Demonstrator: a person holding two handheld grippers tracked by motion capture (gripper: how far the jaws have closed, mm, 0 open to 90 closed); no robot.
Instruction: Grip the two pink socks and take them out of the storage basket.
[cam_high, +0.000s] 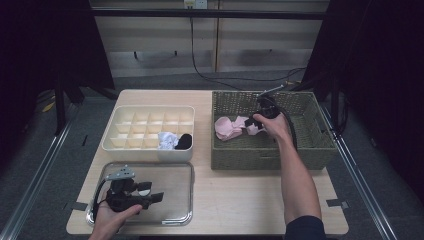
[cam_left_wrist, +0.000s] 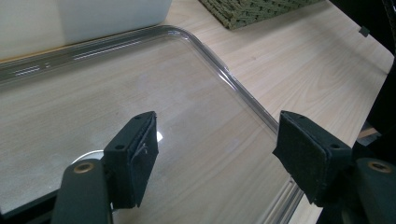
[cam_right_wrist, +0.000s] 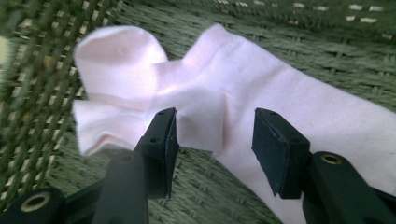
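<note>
You're reaching for the pink sock (cam_right_wrist: 243, 107) lying in the woven basket (cam_high: 300, 150), right of centre in the high view. Your right hand-held gripper (cam_right_wrist: 214, 140) stands half-open around a fold, not yet pinching. Next, close and lift. Your left hand-held gripper (cam_left_wrist: 215, 154) waits wide and empty over the clear tray (cam_left_wrist: 224, 70).

thing: pink sock (cam_right_wrist: 219, 88) | look: pale pink, soft knit, short ankle cut | state: limp, creased, partly folded over itself | pose: lying flat, rounded end toward 10 o'clock in the right gripper view | place: floor of green woven basket (cam_high: 300, 150), at its 9 o'clock side in the high view
</note>
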